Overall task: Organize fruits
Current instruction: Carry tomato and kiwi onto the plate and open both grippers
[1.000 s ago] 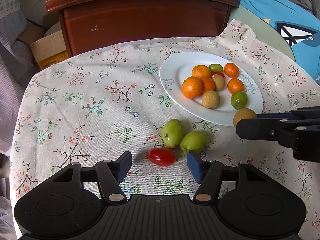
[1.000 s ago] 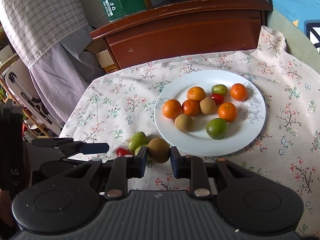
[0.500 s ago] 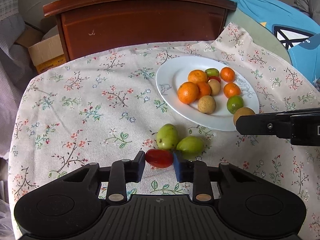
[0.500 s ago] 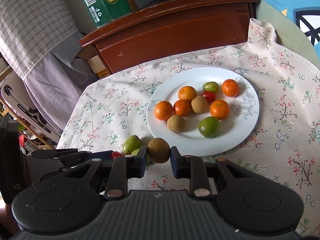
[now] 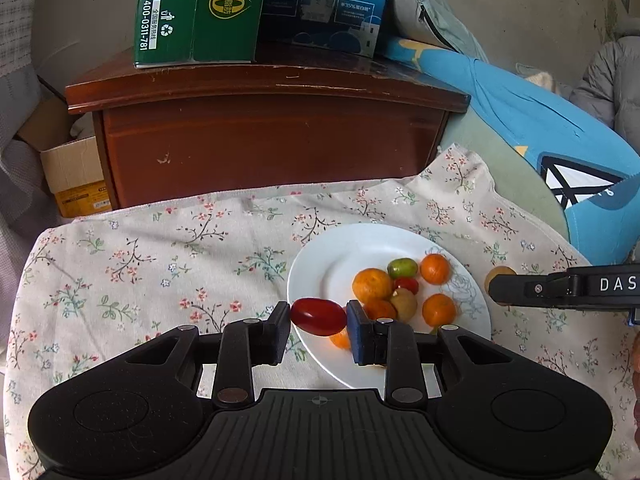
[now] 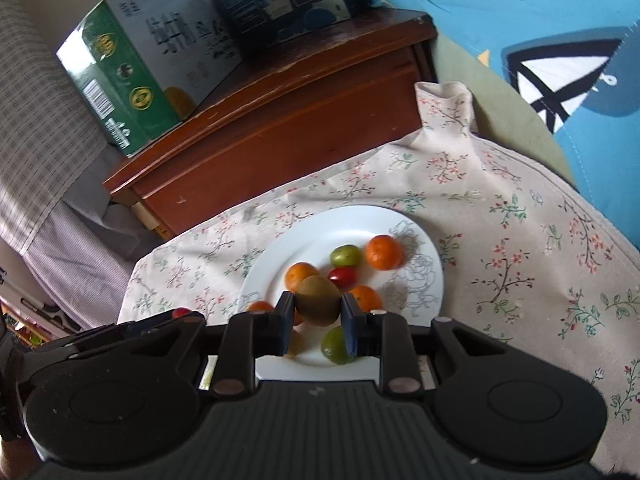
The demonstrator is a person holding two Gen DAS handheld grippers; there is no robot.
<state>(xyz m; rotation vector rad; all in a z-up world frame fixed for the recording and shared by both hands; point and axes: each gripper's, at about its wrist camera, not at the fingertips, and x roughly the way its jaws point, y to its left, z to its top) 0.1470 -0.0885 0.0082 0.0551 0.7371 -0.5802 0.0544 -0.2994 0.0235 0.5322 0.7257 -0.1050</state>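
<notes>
My left gripper is shut on a red cherry tomato and holds it above the near left rim of the white plate. The plate holds several oranges, a green fruit, a small tomato and a brown fruit. My right gripper is shut on a brown kiwi and holds it above the plate, over the oranges and green fruits. In the left wrist view the right gripper with its kiwi shows at the plate's right side.
A floral cloth covers the table. A brown wooden cabinet stands behind it with a green carton and a blue box on top. Blue bedding lies to the right, a cardboard box at left.
My left gripper closed on the cherry tomato, lifted it off the cloth and carried it over the plate's rim. My right gripper moved the kiwi forward over the plate.
</notes>
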